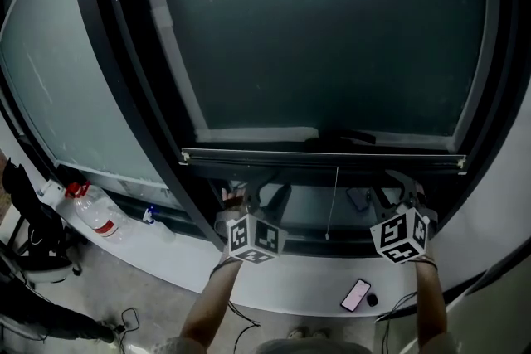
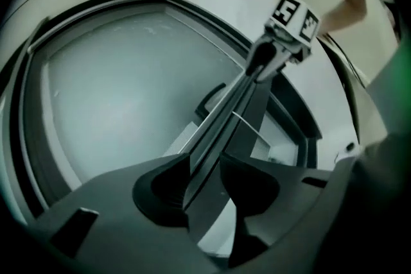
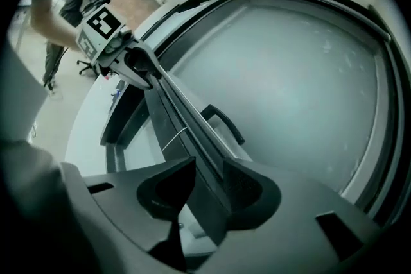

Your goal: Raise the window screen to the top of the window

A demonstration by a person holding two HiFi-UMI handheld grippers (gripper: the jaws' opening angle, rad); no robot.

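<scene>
Both gripper views showed what the head view hid: the left hand-held gripper (image 2: 204,167) and right hand-held gripper (image 3: 209,167) each clamped on the bottom bar (image 1: 323,157) (a slim, level rail). The dark window screen (image 1: 332,29) sat low in the window (image 1: 75,70).

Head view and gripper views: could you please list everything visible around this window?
window screen: one, dark mesh, covering most of the window
screen bottom bar: one, dark, level across the lower window
pull cord: one, white, hanging from the bar's middle
window handle: one, black, just above the bar
windowsill: one, white, below the window
plastic bottle: one, clear with red cap, sill's left end
small bottle: one, clear with blue top, beside it
phone: one, black, sill's right part
office chair: one, black, far left
left gripper: one, dark grey, jaws closed on the bar
right gripper: one, dark grey, jaws closed on the bar
</scene>
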